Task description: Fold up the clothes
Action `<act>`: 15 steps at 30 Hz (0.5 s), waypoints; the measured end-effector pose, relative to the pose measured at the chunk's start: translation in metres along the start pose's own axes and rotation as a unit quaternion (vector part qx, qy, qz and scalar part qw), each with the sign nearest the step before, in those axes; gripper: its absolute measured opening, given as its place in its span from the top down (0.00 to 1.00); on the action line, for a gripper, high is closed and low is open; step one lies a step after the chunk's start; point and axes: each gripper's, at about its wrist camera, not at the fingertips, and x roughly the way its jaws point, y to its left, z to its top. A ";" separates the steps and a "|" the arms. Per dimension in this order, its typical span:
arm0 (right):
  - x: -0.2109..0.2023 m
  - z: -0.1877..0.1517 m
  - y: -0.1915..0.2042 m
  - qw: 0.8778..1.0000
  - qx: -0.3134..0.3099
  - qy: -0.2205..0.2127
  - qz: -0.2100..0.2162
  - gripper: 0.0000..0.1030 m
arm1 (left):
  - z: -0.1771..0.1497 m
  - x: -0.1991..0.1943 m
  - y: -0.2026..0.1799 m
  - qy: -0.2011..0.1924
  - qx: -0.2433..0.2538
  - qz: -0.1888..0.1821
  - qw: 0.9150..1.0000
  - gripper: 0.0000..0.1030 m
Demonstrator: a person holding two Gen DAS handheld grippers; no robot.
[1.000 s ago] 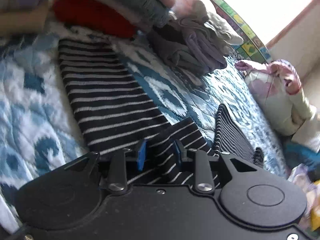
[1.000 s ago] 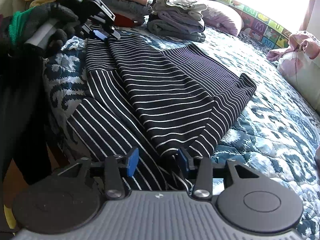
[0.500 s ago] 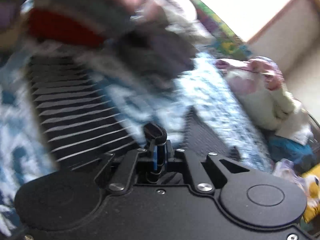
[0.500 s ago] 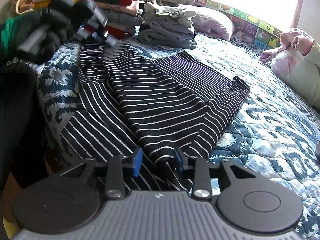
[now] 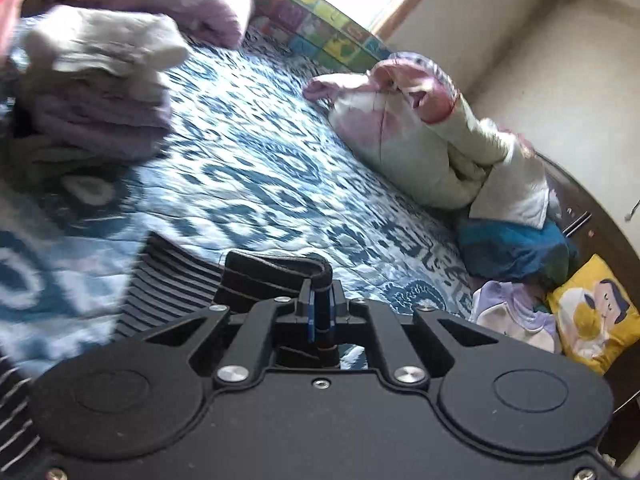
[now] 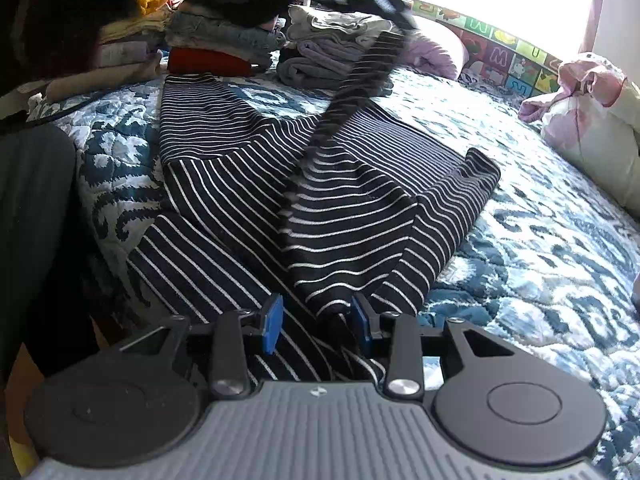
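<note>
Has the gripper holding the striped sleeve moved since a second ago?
Yes. The left gripper, shut on the striped shirt, has swung up and rightward: the folded pile slid to its view's left edge.

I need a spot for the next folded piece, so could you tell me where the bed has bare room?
Bare quilt lies between the striped garment and the pink bundle. The far edge is crowded with folded stacks.

Letter W (image 6: 477, 27) and letter M (image 6: 501, 57) on bright alphabet tiles of the play mat (image 6: 516, 64) along the far edge of the bed, other tile letters too blurred to read
</note>
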 end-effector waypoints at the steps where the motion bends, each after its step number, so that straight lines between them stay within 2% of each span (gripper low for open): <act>1: 0.000 -0.001 -0.001 1.000 0.003 0.001 0.001 0.62 | 0.001 0.010 -0.003 0.006 -0.003 -0.003 1.000 0.97; 6: 0.000 -0.002 -0.007 1.000 0.022 0.002 0.015 0.61 | 0.001 0.052 -0.016 0.028 -0.014 -0.007 0.999 0.97; 15: -0.003 -0.004 -0.024 0.996 0.073 0.002 0.043 0.61 | 0.007 0.102 -0.022 0.048 -0.016 0.002 0.999 0.97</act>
